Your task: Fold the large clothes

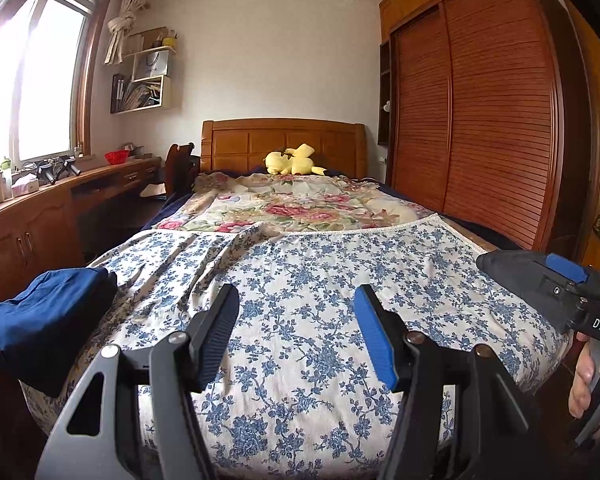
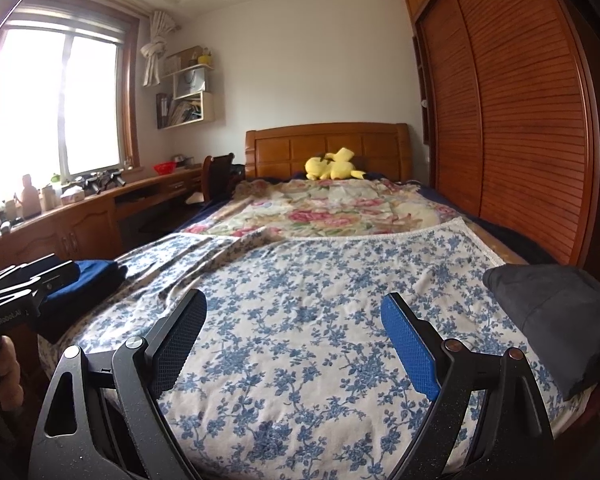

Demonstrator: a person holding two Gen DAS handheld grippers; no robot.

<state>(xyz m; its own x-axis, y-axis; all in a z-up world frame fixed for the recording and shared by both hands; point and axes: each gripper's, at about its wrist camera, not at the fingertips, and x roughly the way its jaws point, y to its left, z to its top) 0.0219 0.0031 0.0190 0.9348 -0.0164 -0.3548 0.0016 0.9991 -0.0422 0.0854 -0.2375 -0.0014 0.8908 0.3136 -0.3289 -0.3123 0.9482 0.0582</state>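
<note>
Blue-and-white floral sheet (image 1: 320, 280) covers the near end of the bed, lace-edged far border, wrinkled toward the left. Folded navy garment (image 1: 44, 316) sits on the sheet's near-left corner; dark grey garment (image 2: 556, 320) bunched on the near-right corner, seen only in the right wrist view. Left gripper (image 1: 296, 332) hovers over the sheet, jaws apart, nothing between them, pads off the fabric. Right gripper (image 2: 292, 340) likewise hovers, jaws spread wide, empty. Each gripper shows at the edge of the other's view, side by side, with part of a hand (image 1: 588, 376) on the right one's handle. Farther up the bed: rose-print quilt (image 1: 284, 204), then yellow plush toy (image 1: 292, 160) against the wooden headboard (image 1: 284, 140). Slatted wardrobe (image 1: 480, 100) on the right, desk (image 1: 60, 200) under the window (image 1: 32, 80) on the left.
</note>
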